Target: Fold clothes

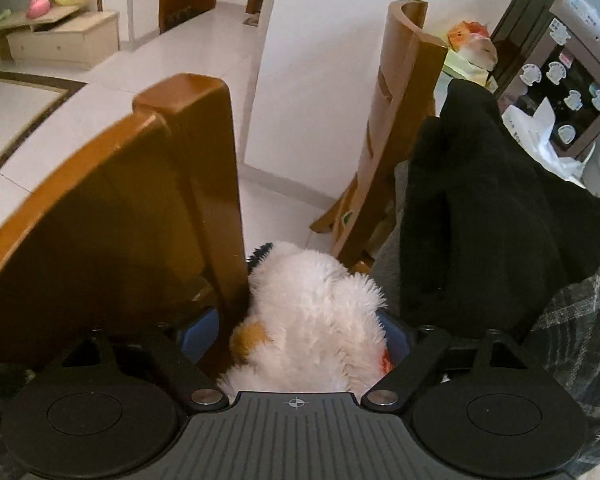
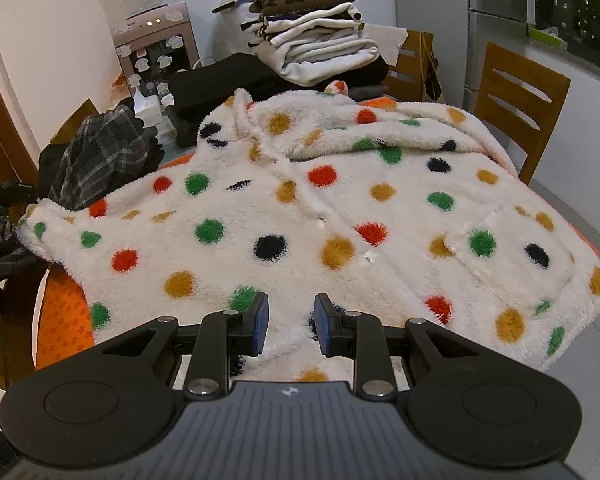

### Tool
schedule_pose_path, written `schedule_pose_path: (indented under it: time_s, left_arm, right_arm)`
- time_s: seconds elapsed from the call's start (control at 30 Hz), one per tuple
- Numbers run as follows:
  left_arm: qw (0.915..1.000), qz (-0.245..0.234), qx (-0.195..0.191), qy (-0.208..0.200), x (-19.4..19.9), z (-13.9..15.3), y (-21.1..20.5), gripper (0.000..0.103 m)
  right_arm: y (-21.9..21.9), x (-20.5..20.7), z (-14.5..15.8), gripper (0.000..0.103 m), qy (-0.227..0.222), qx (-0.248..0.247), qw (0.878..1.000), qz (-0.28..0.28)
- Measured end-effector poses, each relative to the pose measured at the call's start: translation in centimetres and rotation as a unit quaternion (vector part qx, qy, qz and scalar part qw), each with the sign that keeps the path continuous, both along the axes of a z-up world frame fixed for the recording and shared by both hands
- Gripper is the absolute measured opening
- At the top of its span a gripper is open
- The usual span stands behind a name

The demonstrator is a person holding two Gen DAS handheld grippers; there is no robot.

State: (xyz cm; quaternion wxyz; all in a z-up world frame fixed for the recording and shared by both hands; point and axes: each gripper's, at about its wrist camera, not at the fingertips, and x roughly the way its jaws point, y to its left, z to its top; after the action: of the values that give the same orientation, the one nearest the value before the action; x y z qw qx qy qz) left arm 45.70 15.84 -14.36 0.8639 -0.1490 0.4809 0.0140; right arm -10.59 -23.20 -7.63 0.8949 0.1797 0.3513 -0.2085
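A white fleece robe with coloured dots (image 2: 320, 208) lies spread over an orange mat (image 2: 64, 316) on the table. My right gripper (image 2: 292, 322) is at its near hem, and its blue pads (image 2: 260, 320) are shut on a fold of the fleece. In the left wrist view a fluffy end of the same robe (image 1: 308, 312) hangs past the table edge and sits between the jaws of my left gripper (image 1: 300, 334). The jaws stand apart. The right pad (image 1: 396, 336) touches the fluff, while wood shows between the left pad (image 1: 200, 332) and the fleece.
A wooden chair back (image 1: 140, 184) stands close on the left of the left gripper, and a second chair (image 1: 392, 128) behind it. A black garment (image 1: 480, 200) and a plaid one (image 2: 96, 160) lie nearby. Folded clothes (image 2: 320, 40) and a water dispenser (image 2: 156, 52) stand at the back.
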Motion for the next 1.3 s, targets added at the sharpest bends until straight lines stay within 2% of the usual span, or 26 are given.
schedule_pose_path:
  time_s: [0.03, 0.07, 0.1, 0.2, 0.3, 0.4, 0.47, 0.57, 0.7, 0.8, 0.9, 1.0, 1.17, 1.23, 1.3]
  left_arm:
    - [0.9999, -0.004, -0.008, -0.005, -0.2, 0.1, 0.0, 0.050]
    - [0.9998, -0.009, -0.016, -0.010, -0.4, 0.2, 0.1, 0.022]
    - [0.9995, -0.006, -0.024, -0.019, -0.7, 0.5, 0.1, 0.017]
    - [0.9970, 0.010, -0.036, -0.068, -2.5, 2.1, 0.2, 0.012]
    - [0.9902, 0.014, -0.035, -0.134, -5.0, 4.2, -0.5, 0.012]
    - [0.9776, -0.009, -0.016, -0.210, -8.1, 7.3, -2.1, 0.012]
    - [0.9629, -0.040, 0.002, -0.267, -10.7, 9.5, -3.9, 0.012]
    - [0.9336, -0.097, 0.023, -0.344, -15.1, 12.7, -7.8, 0.012]
    - [0.8791, -0.205, 0.045, -0.428, -20.8, 15.7, -12.3, 0.012]
    - [0.8472, -0.276, 0.041, -0.452, -24.7, 16.6, -16.0, 0.013]
    - [0.8093, -0.344, 0.052, -0.473, -28.5, 16.3, -19.9, 0.013]
    - [0.7835, -0.412, 0.038, -0.464, -32.7, 15.3, -23.1, 0.014]
    - [0.7257, -0.529, 0.021, -0.439, -38.4, 11.5, -27.5, 0.019]
    - [0.6930, -0.593, 0.010, -0.409, -40.4, 9.7, -28.5, 0.021]
    - [0.6621, -0.638, 0.010, -0.394, -42.3, 8.2, -28.8, 0.023]
  right_arm:
    - [0.0, 0.0, 0.0, 0.029, 0.000, 0.001, 1.000, -0.001]
    - [-0.1, 0.1, -0.1, 0.029, 0.000, 0.001, 1.000, -0.001]
    - [-0.1, 0.1, -0.1, 0.029, 0.000, 0.001, 1.000, -0.001]
    - [0.0, 0.2, 0.0, 0.029, -0.001, -0.002, 1.000, 0.001]
    - [-0.1, 0.0, 0.1, 0.029, -0.005, -0.005, 1.000, -0.001]
    - [-0.2, -0.3, 0.3, 0.029, -0.009, -0.006, 1.000, -0.004]
    - [-0.2, -0.5, 0.4, 0.029, -0.012, -0.007, 1.000, -0.007]
    - [-0.1, -1.0, 0.5, 0.029, -0.018, -0.008, 1.000, -0.010]
    - [-0.1, -2.1, 0.5, 0.029, -0.026, -0.008, 1.000, -0.014]
    - [-0.2, -3.0, 0.6, 0.029, -0.031, -0.008, 0.999, -0.019]
    - [-0.2, -4.3, 0.6, 0.029, -0.035, -0.009, 0.999, -0.028]
    - [-0.5, -5.8, 0.5, 0.029, -0.037, -0.009, 0.998, -0.041]
    - [-0.7, -8.5, 0.5, 0.029, -0.040, -0.014, 0.997, -0.068]
    - [-0.8, -9.5, 0.5, 0.029, -0.038, -0.015, 0.996, -0.077]
    - [-0.9, -10.2, 0.3, 0.029, -0.033, -0.015, 0.996, -0.083]
